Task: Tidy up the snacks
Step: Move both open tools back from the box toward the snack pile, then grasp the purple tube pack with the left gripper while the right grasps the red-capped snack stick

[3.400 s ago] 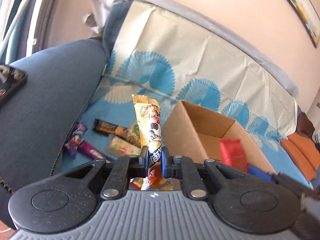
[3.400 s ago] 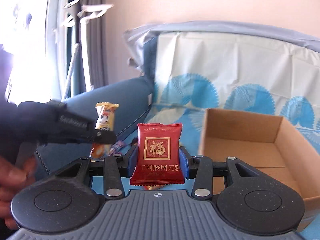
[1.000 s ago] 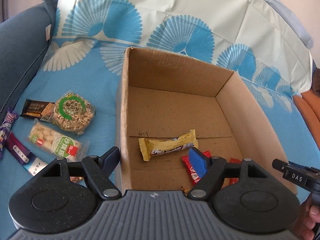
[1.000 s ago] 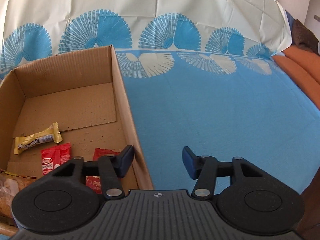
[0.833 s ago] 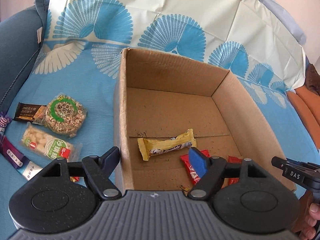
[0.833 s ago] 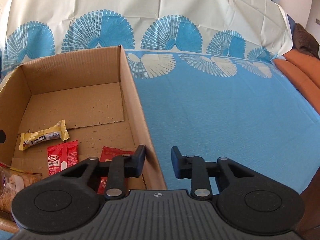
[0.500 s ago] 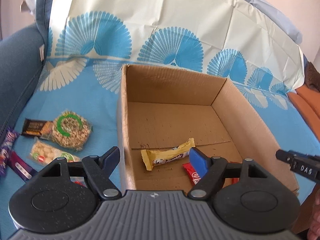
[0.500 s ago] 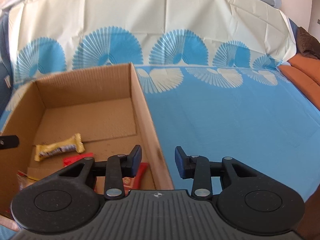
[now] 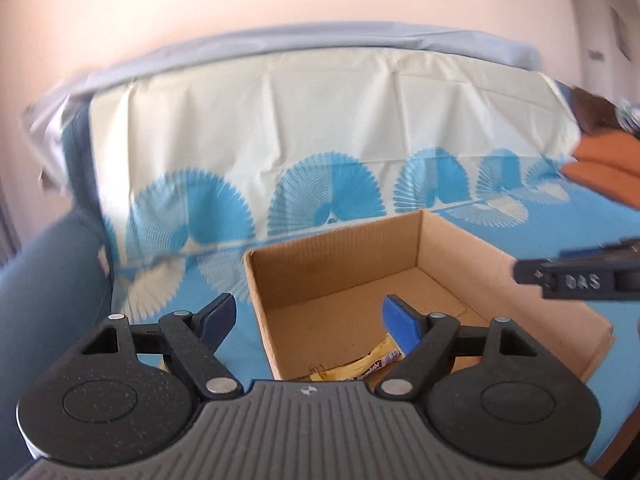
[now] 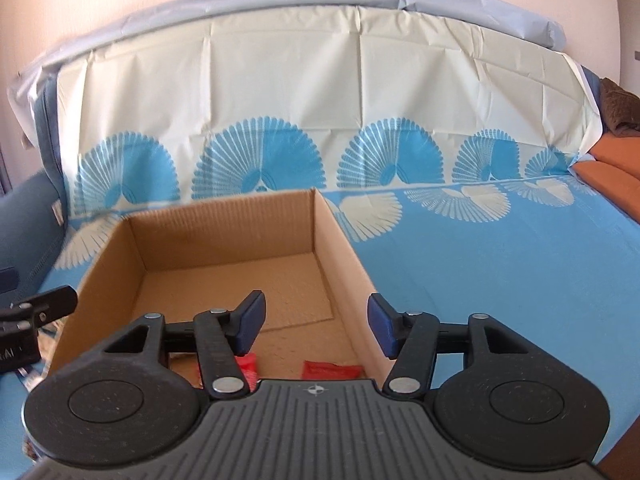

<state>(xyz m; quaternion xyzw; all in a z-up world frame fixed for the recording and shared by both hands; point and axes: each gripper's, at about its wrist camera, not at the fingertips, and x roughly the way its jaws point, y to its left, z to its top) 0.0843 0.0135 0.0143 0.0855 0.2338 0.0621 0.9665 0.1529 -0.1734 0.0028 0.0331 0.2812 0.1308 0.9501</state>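
Dropping snacks in, both claws empty now

Left gripper and right gripper spreading wider, nothing between; yellow bar and red packets lie just below them in the cardboard box. Probably more left outside.

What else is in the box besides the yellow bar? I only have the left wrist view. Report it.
Observer: A red packet and a second red packet lie on the floor of the cardboard box, by its near wall.
Operator: Now give me the right gripper's jaws.
Observer: The right gripper is empty: its jaws are opening, with no snack between them.
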